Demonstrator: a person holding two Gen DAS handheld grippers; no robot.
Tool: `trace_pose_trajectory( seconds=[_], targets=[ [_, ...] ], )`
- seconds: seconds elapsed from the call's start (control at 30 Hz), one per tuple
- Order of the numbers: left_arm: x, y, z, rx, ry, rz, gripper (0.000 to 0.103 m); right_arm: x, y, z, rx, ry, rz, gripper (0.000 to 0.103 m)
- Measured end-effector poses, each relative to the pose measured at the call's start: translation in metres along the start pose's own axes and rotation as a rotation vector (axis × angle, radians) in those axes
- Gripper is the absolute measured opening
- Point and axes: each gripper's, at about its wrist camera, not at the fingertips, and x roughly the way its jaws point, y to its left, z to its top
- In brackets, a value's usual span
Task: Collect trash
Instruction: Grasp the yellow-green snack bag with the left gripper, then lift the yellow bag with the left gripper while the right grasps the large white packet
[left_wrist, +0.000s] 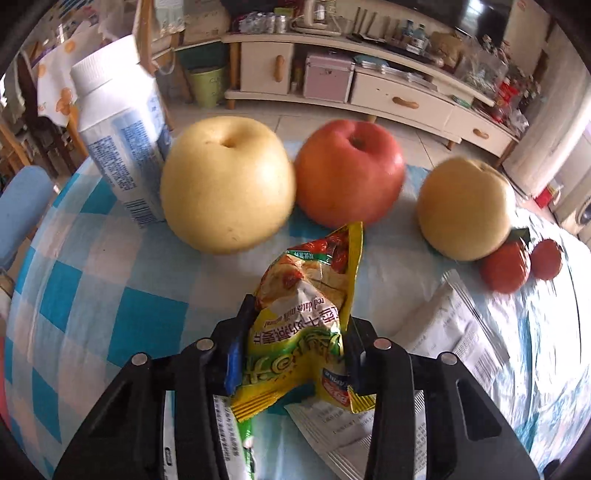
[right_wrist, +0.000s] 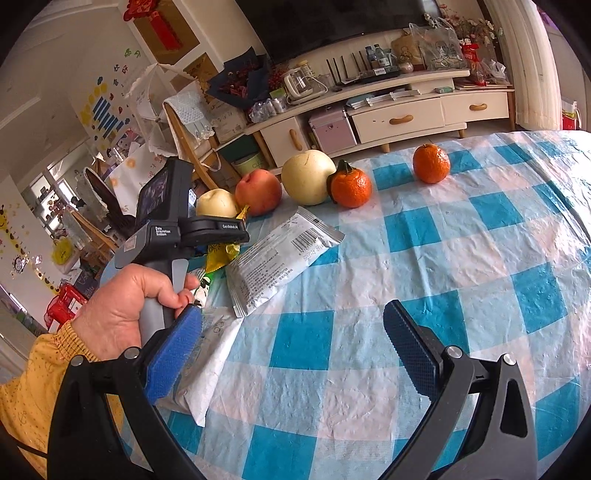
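A crumpled yellow snack wrapper (left_wrist: 306, 280) stands between the black fingers of my left gripper (left_wrist: 300, 332), whose blue pads press on both its sides, so the gripper is shut on it. Around it lie a silver-white packet (left_wrist: 443, 332), a flat white packet (left_wrist: 332, 424) and a green-and-white wrapper (left_wrist: 236, 450). From the right wrist view, a hand (right_wrist: 125, 306) holds the left gripper (right_wrist: 218, 236) over the yellow wrapper (right_wrist: 221, 254), beside the silver-white packet (right_wrist: 277, 258). My right gripper (right_wrist: 291, 314) hovers open above the checked cloth, with nothing between its pads.
Behind the wrapper stand a white bottle (left_wrist: 118, 140), a large yellow pear (left_wrist: 225, 184), a red apple (left_wrist: 347, 170), a second pear (left_wrist: 465, 206) and two tangerines (left_wrist: 506, 269). The blue-and-white checked tablecloth (right_wrist: 461, 258) stretches right. A cream TV cabinet (right_wrist: 399, 118) lies beyond the table's edge.
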Motion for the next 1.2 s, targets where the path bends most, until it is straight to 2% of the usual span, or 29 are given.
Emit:
trace_pose_trajectory(
  seconds=[0.3,0.47,0.53,0.63,0.73,0.83,0.9,1.2],
  targets=[
    [-0.034,-0.078,-0.063,0.303,0.026,-0.109,0.04,-0.01,-0.023,0.005,0.055,-0.033,-0.086,0.099],
    [-0.055,-0.098,-0.098,0.369,0.041,-0.2,0.039,-0.015,-0.04,0.008,0.063,-0.05,-0.157,0.099],
    [-0.064,-0.09,-0.104,0.343,0.037,-0.232,0.038,-0.011,-0.042,0.008,0.051,-0.033,-0.159,0.099],
    [-0.079,-0.071,-0.107,0.309,-0.002,-0.22,0.038,0.002,-0.042,0.008,0.033,0.0,-0.165,0.099],
    [-0.099,-0.046,-0.103,0.284,-0.062,-0.175,0.038,0.018,-0.041,0.009,0.003,0.04,-0.159,0.099],
    [-0.12,-0.018,-0.097,0.281,-0.132,-0.103,0.038,0.034,-0.039,0.01,-0.039,0.069,-0.189,0.099],
    [-0.136,0.003,-0.099,0.252,-0.161,-0.093,0.038,0.044,-0.038,0.01,-0.056,0.093,-0.184,0.099],
    [-0.178,0.089,-0.142,0.1,-0.206,-0.074,0.038,0.084,-0.034,0.015,-0.152,0.167,-0.243,0.099]
  ],
)
